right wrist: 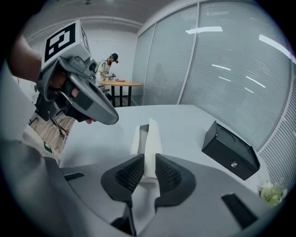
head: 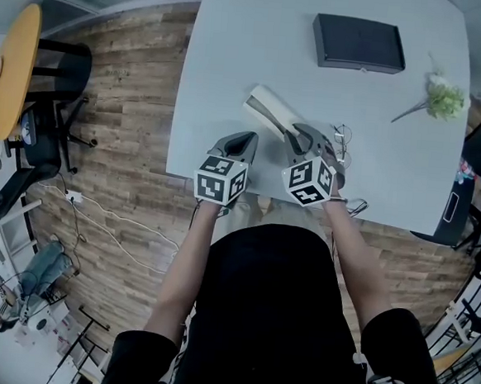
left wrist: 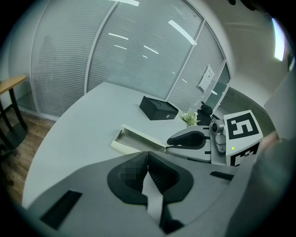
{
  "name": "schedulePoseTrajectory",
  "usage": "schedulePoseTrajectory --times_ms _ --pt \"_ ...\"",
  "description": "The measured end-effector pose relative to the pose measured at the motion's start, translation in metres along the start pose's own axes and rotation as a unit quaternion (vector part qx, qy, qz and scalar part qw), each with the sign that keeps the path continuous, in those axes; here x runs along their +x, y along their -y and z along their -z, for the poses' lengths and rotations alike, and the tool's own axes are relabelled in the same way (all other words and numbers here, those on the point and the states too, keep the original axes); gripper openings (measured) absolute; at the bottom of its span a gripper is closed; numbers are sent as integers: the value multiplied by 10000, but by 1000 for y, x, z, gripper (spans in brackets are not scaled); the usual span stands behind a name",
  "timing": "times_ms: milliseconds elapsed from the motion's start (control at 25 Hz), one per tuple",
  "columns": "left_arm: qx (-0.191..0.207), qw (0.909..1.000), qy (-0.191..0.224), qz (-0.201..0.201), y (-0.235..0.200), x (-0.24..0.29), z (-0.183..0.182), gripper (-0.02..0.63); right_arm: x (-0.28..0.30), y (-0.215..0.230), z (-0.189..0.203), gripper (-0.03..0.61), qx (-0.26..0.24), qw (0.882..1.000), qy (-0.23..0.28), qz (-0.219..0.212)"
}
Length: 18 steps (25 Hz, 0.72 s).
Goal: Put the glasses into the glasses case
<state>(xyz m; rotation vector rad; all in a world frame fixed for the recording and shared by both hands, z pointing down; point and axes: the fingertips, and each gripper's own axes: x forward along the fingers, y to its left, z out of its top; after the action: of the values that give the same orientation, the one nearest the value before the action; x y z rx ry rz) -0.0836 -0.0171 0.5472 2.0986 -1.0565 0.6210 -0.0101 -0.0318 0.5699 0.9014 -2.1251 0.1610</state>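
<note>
Cream-coloured and open, the glasses case [head: 272,108] lies slantwise on the grey table [head: 235,46], its near end toward the person, and that is where the action is. The right gripper [head: 301,138] angles down onto that end. From its own view the right gripper [right wrist: 149,163] has its jaws drawn narrow, with the case's raised flap [right wrist: 150,139] standing edge-on between the ribbed pads [right wrist: 129,173]. The pale wall seems to fill the gap from pad to pad, so I read this as a pinch on the case, probably to steady it or keep it open while the glasses go in. The glasses [head: 341,144] are not in yet. They lie on the table as a thin wire frame, just beside the right gripper on the side away from the left one, outside the case and untouched. The left gripper [head: 243,142] hovers near the table's front edge, close beside its partner and clear of the case. In its own view the left gripper [left wrist: 147,155] has its pads meeting, with nothing caught between them, so it carries nothing. It looks like the free tool, the likely one to fetch the frames, though it would have to cross past the right gripper to reach them. A black box [head: 358,43] and a small flower sprig [head: 442,99] sit well back on the table, out of the way.
</note>
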Motion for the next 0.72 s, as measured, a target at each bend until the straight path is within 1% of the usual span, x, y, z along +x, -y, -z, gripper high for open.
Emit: schedulePoseTrajectory --times_ms 80,160,440,560,720 --pt "26 10000 -19 -17 1 -2 1 23 0 3 0 66 7 10000 23 44" --pt "13 10000 6 -28 2 -5 1 23 -1 6 0 52 -5 9999 45 102" --pt "-6 9999 92 -58 8 -15 1 23 -2 32 3 34 190 9993 112 318" --pt "19 9999 88 -70 11 -16 1 23 0 44 5 29 295 9988 131 363" --pt "17 9999 60 -98 14 -16 6 23 2 51 8 28 310 9986 161 404"
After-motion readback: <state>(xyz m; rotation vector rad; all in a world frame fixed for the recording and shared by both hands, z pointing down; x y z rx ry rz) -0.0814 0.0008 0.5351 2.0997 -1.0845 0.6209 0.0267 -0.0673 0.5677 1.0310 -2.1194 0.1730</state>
